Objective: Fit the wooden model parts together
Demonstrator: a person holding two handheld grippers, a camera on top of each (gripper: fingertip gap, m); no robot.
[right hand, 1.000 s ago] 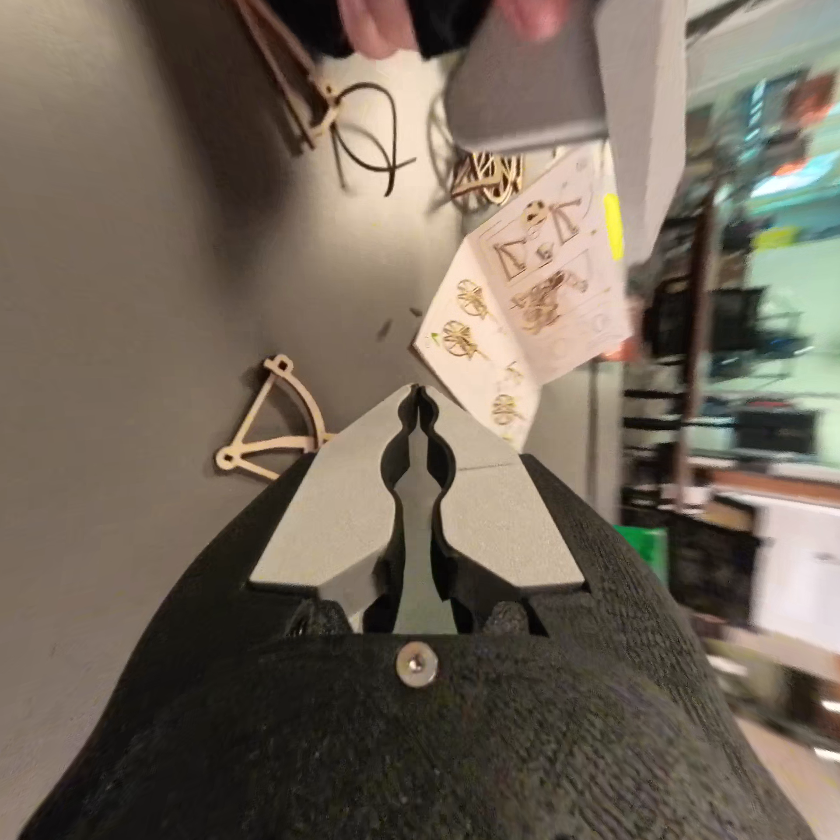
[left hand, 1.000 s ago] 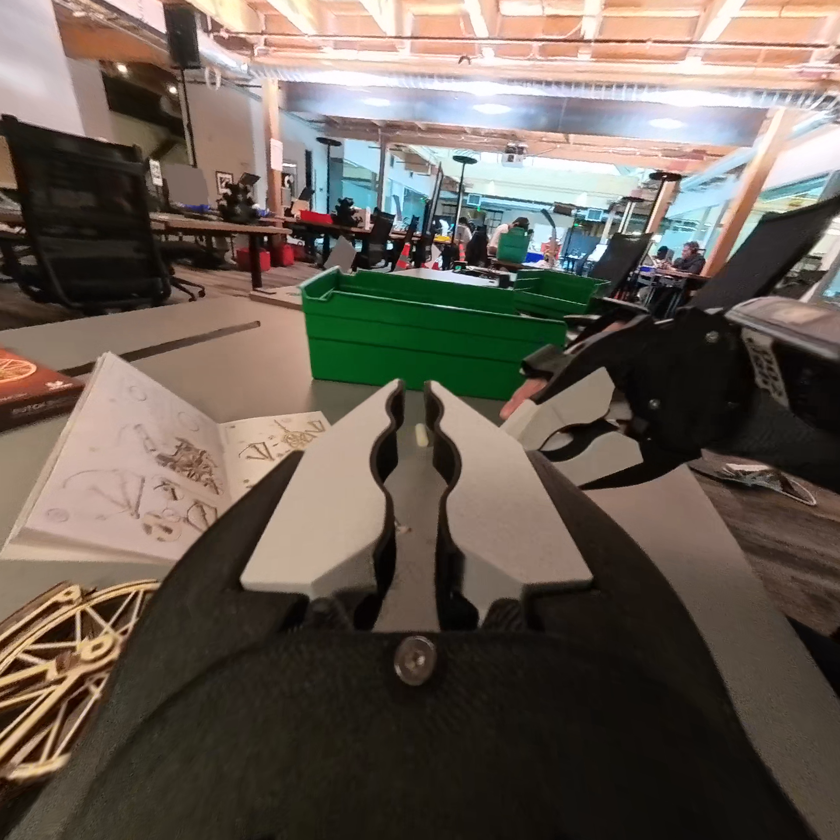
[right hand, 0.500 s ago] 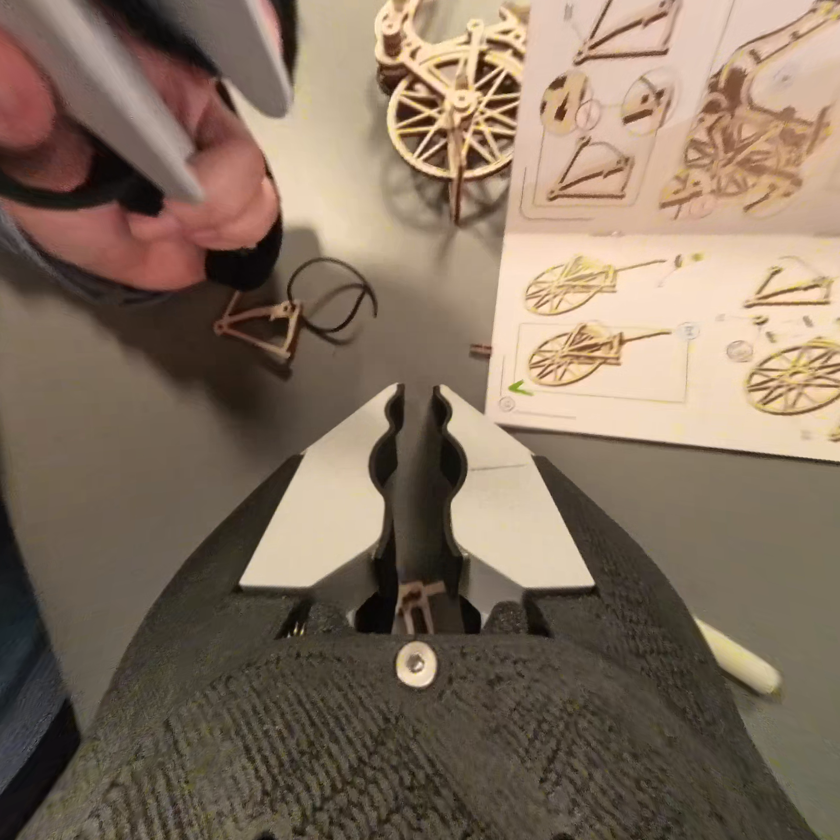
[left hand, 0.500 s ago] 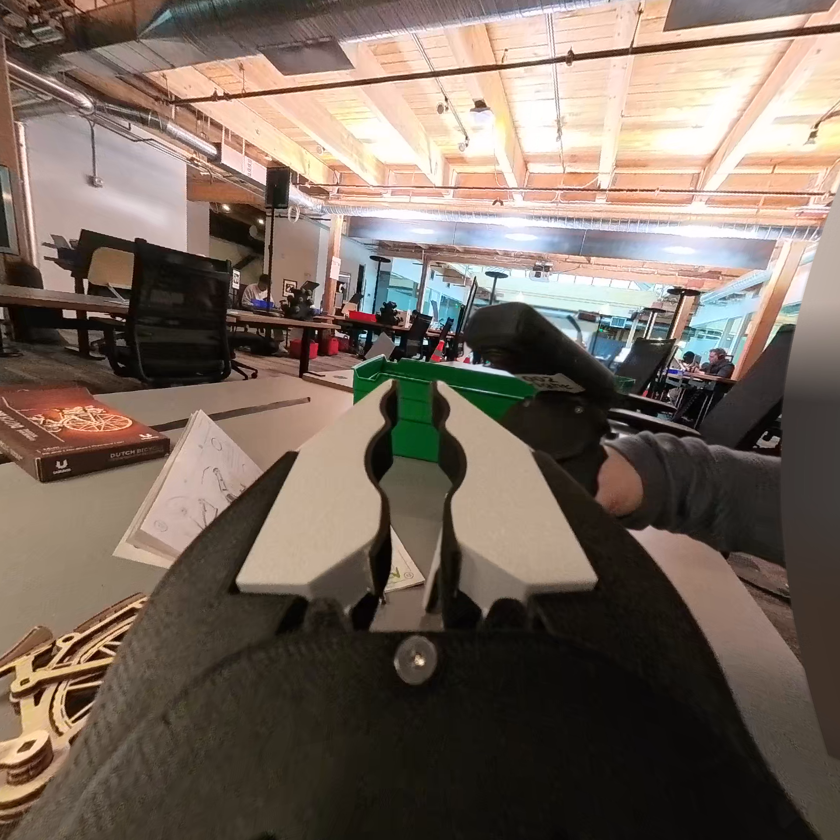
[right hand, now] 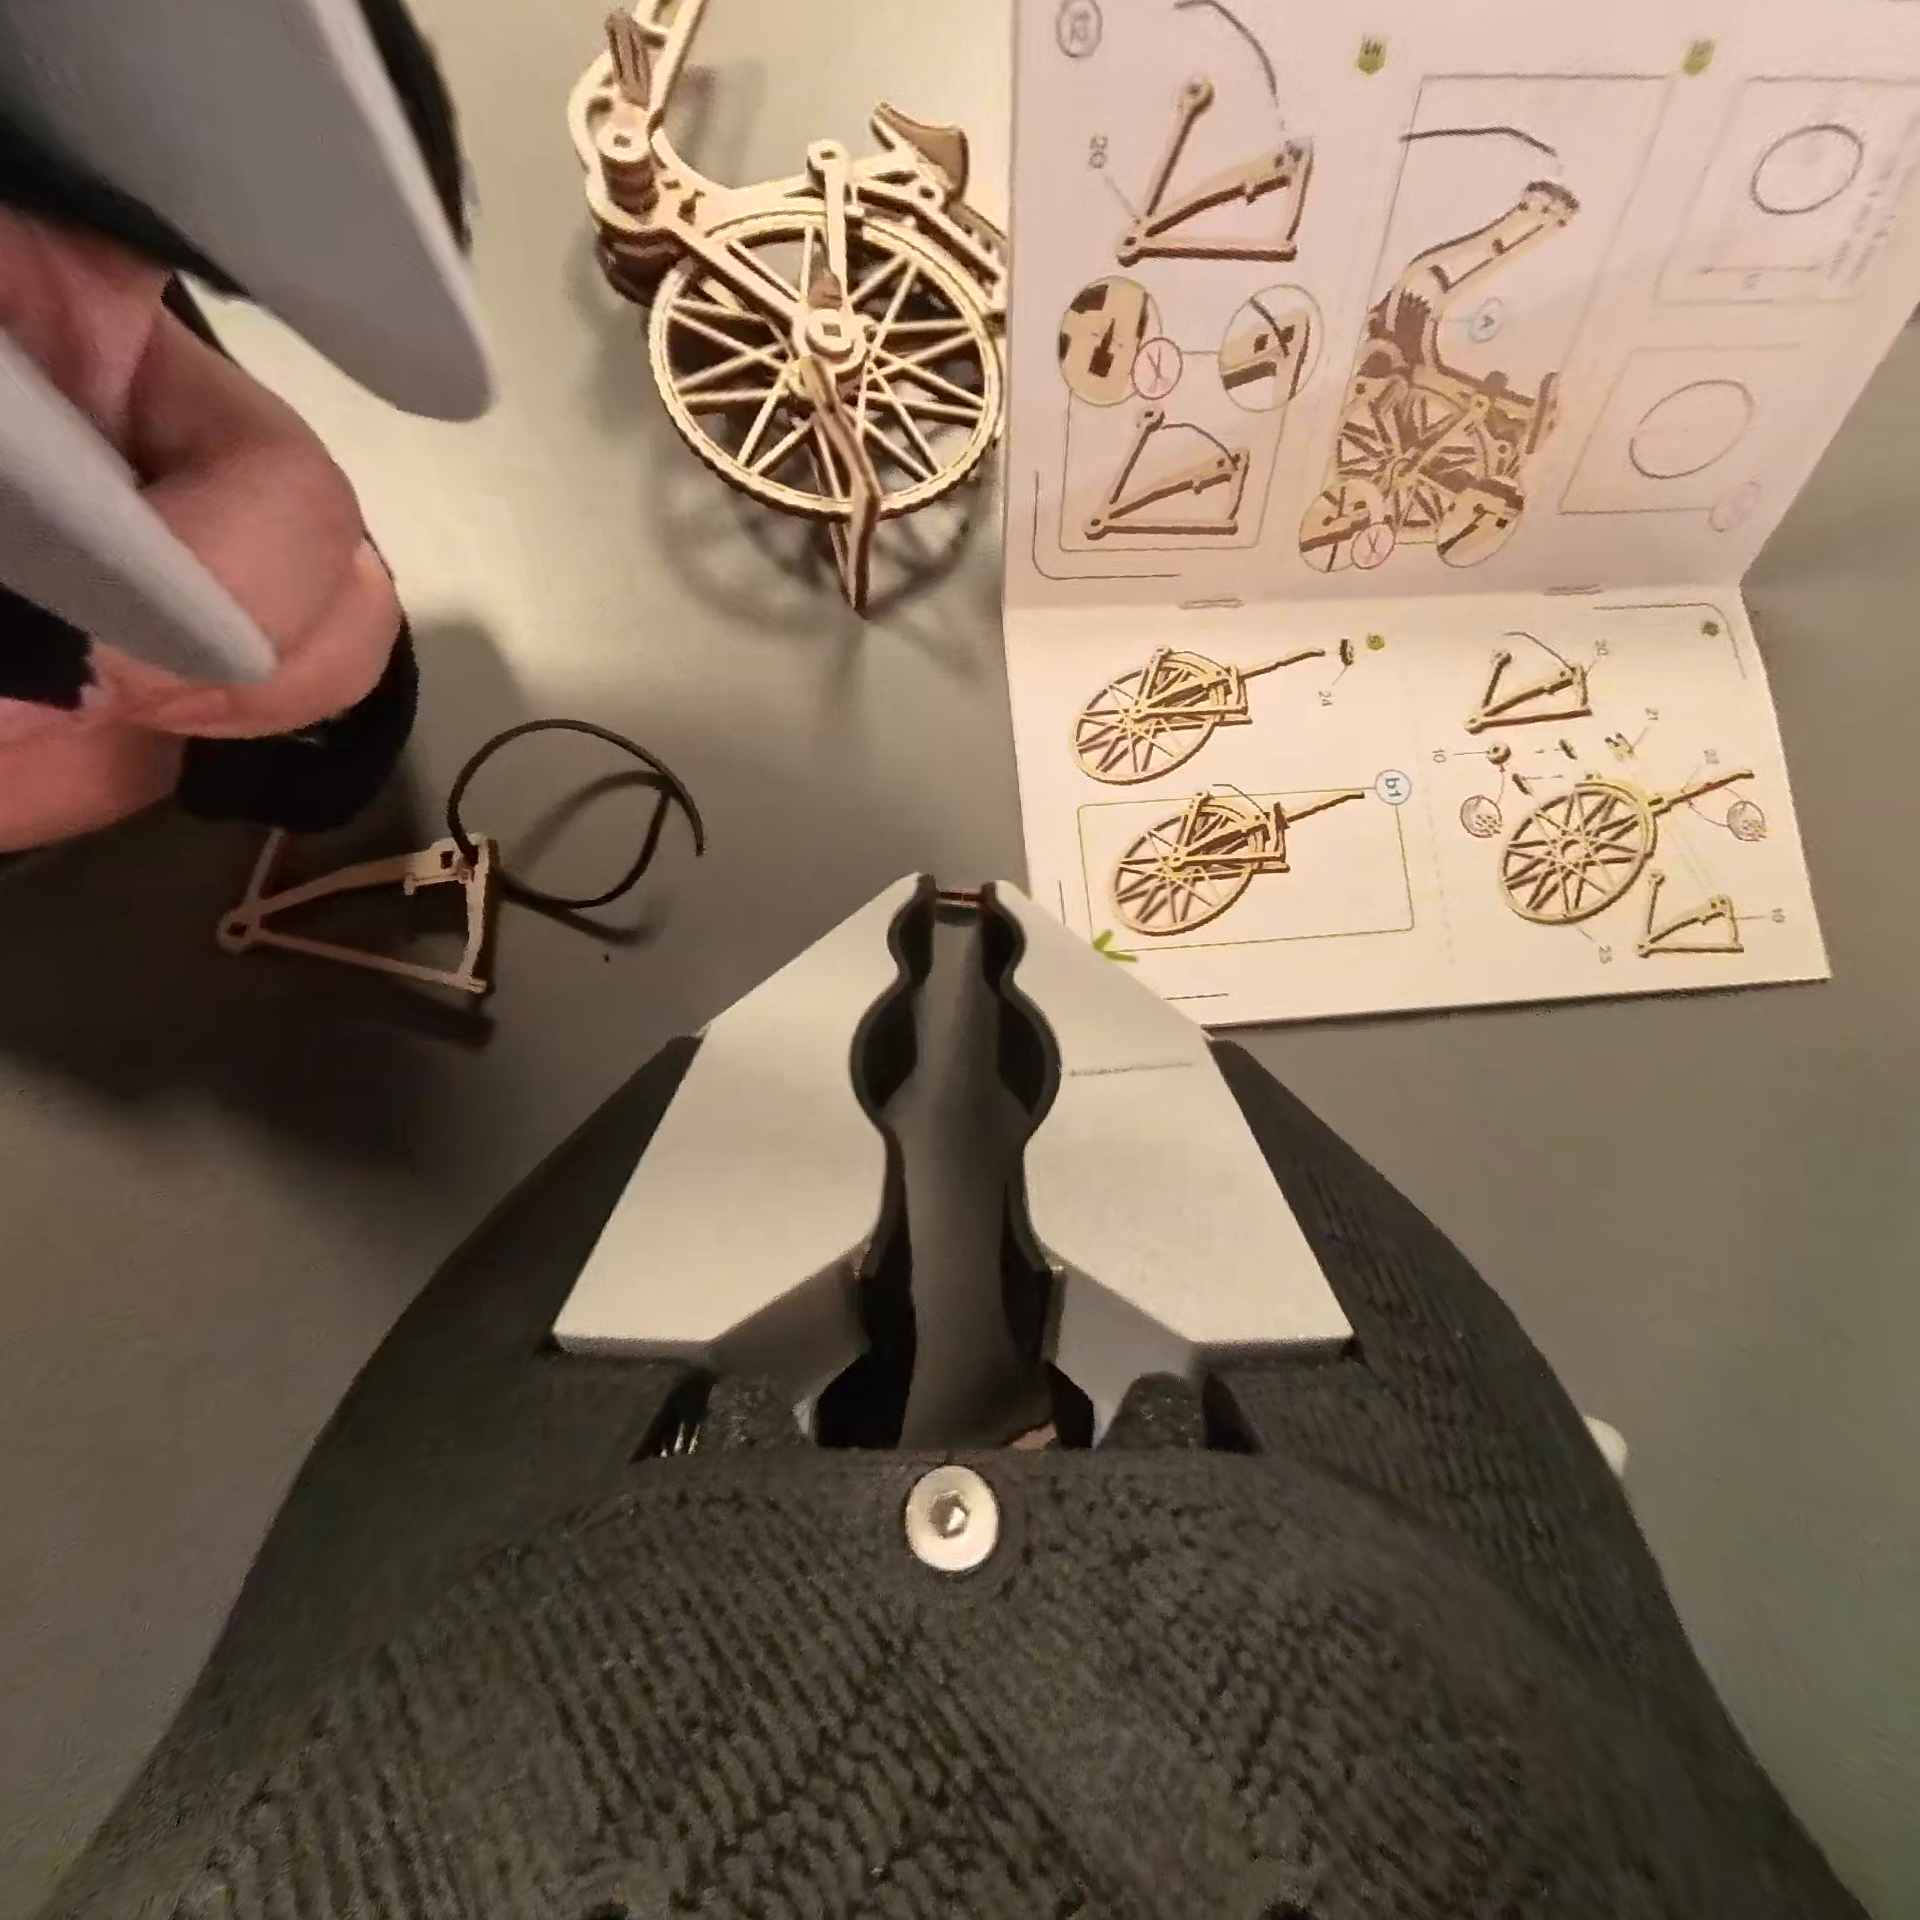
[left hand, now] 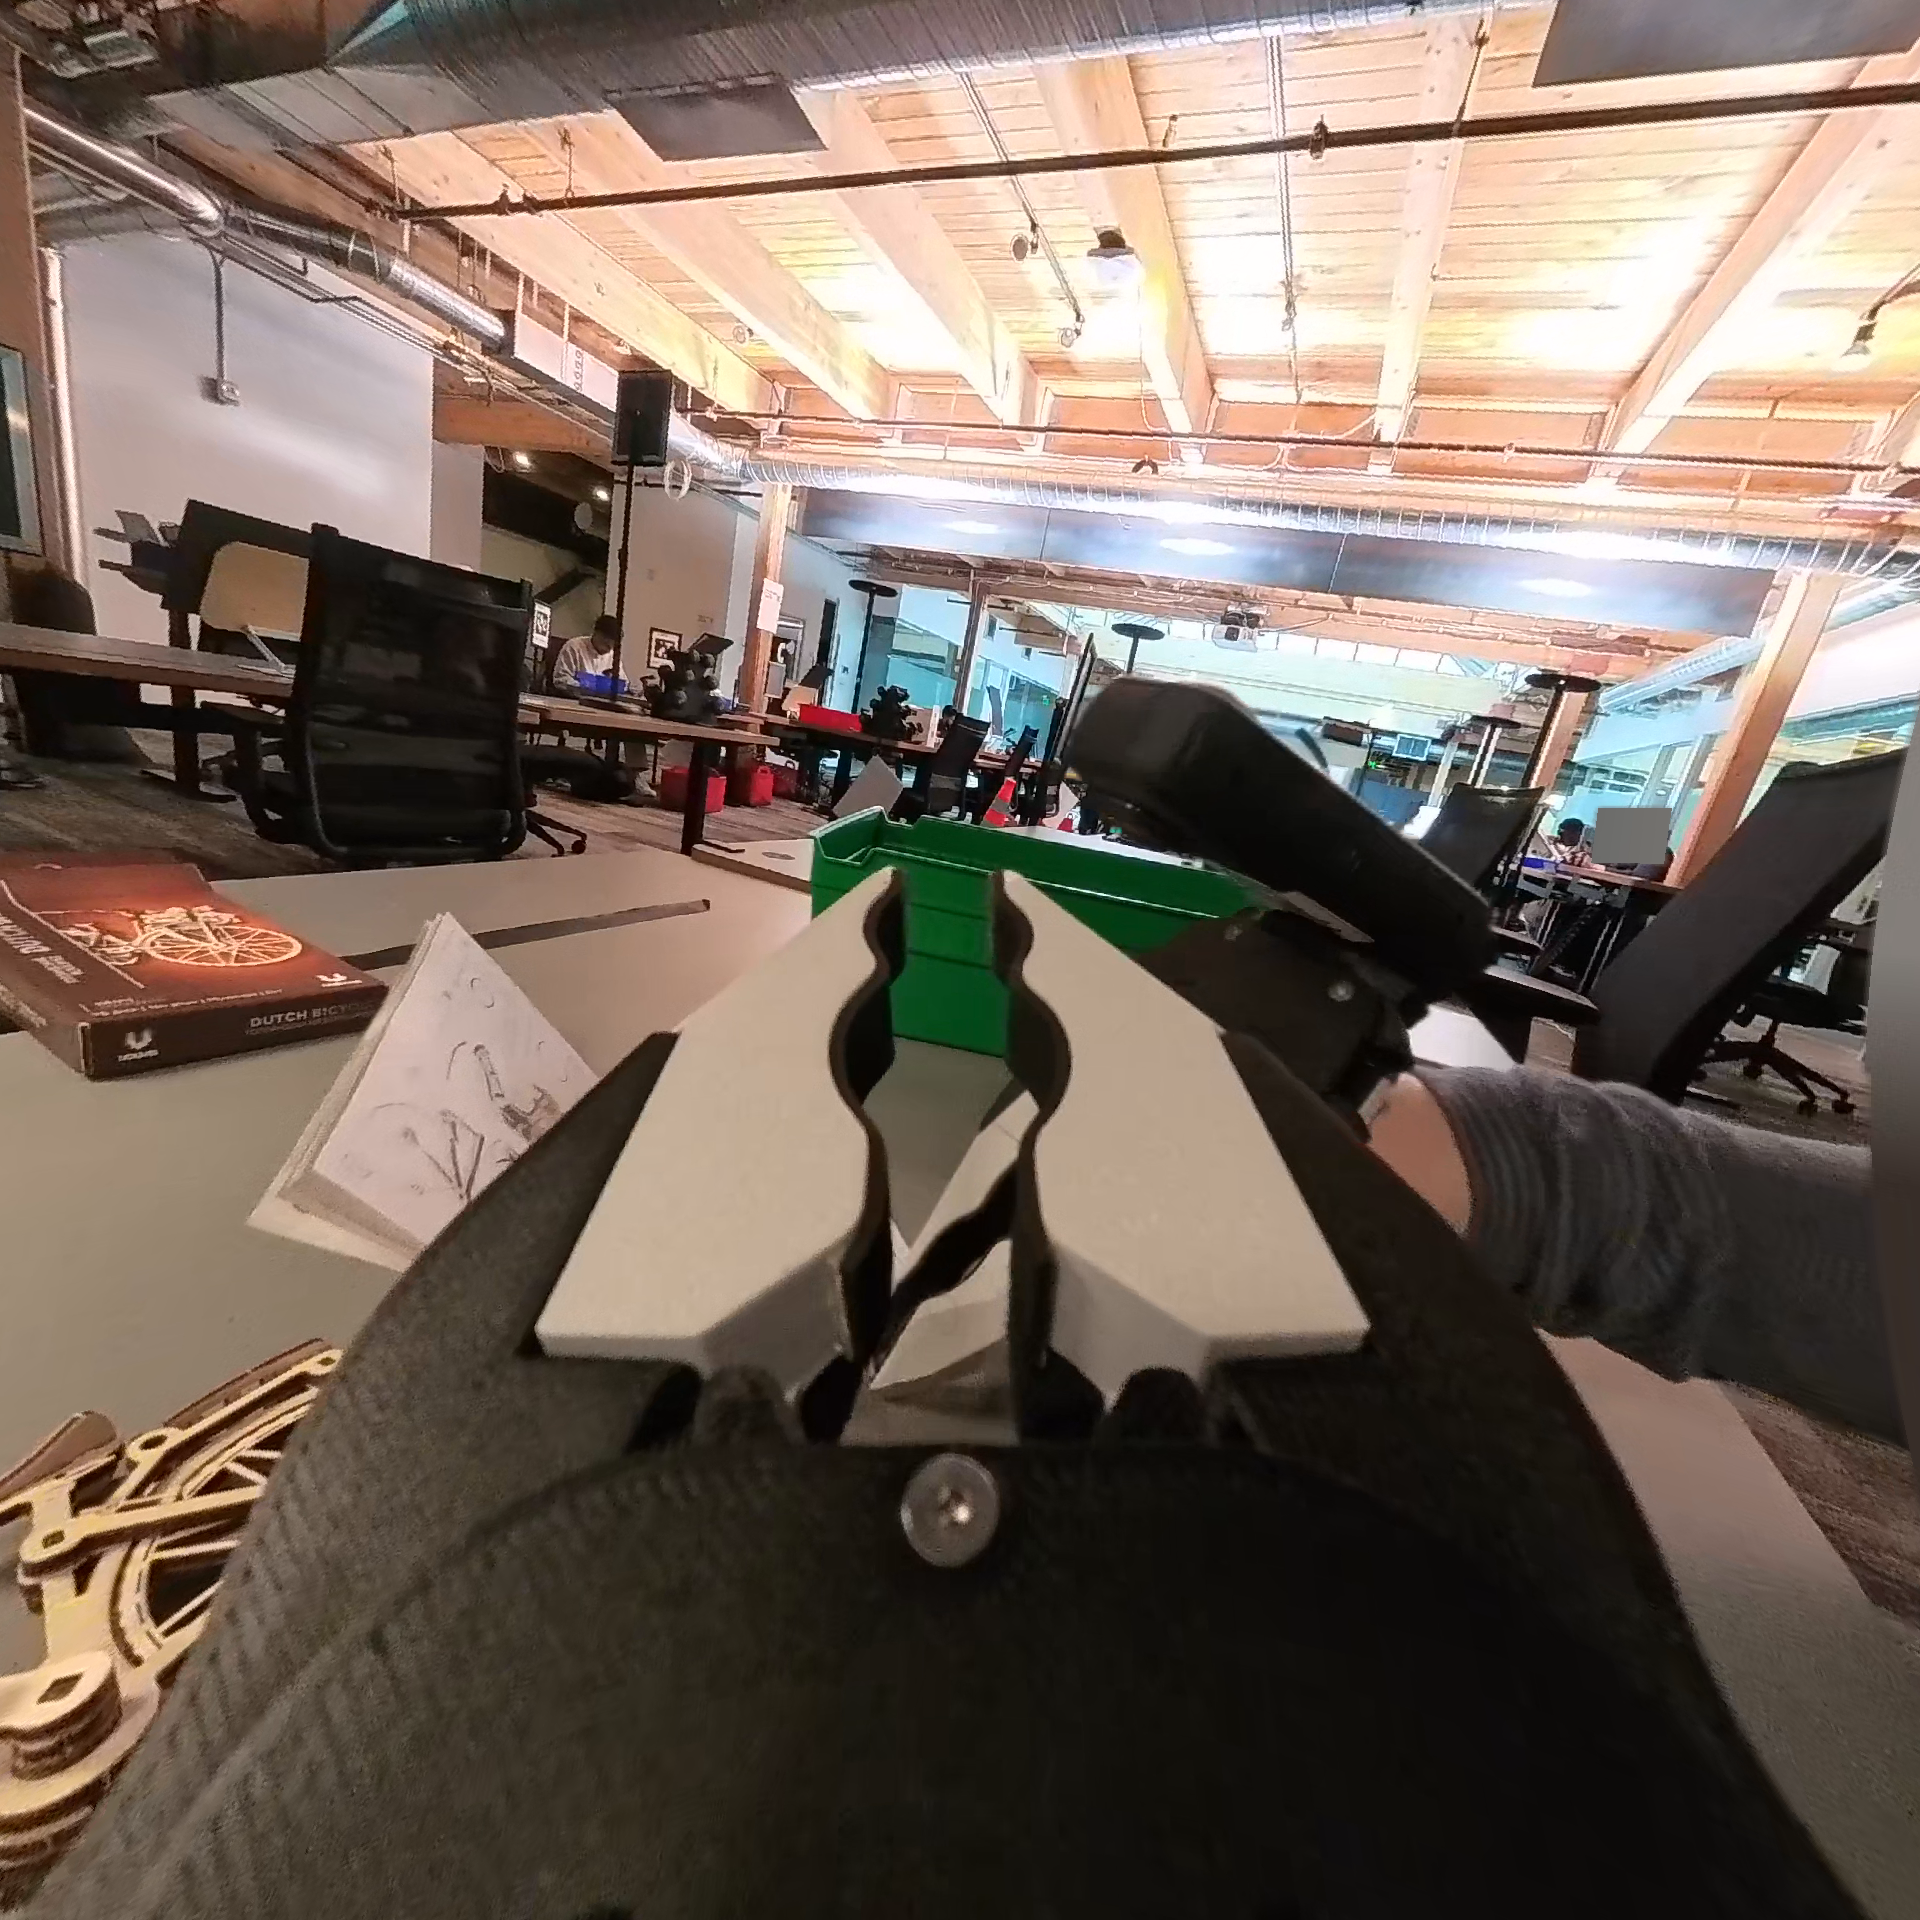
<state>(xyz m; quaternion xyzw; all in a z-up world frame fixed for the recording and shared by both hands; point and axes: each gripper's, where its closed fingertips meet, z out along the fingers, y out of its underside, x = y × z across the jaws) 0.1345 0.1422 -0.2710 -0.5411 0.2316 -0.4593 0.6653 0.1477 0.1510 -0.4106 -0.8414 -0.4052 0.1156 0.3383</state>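
Note:
In the right wrist view my right gripper points down at the grey table, its tips closed to a narrow gap on a small brown wooden piece beside the booklet. A wooden wheel assembly lies ahead. A triangular wooden part with a black band lies to the left, under the hand holding my left gripper. My left gripper is slightly open and empty, held above the table. The right gripper's body shows just beyond it. The wheel assembly also shows at that view's lower left.
An open instruction booklet lies right of the wheel, also in the left wrist view. A brown kit box sits at the left and a green bin at the back. A white stick lies by my right gripper.
My right gripper swung to face the booklet, then moved forward until its tips reached the small brown piece and narrowed on it. My left gripper tilted upward and stayed slightly open.

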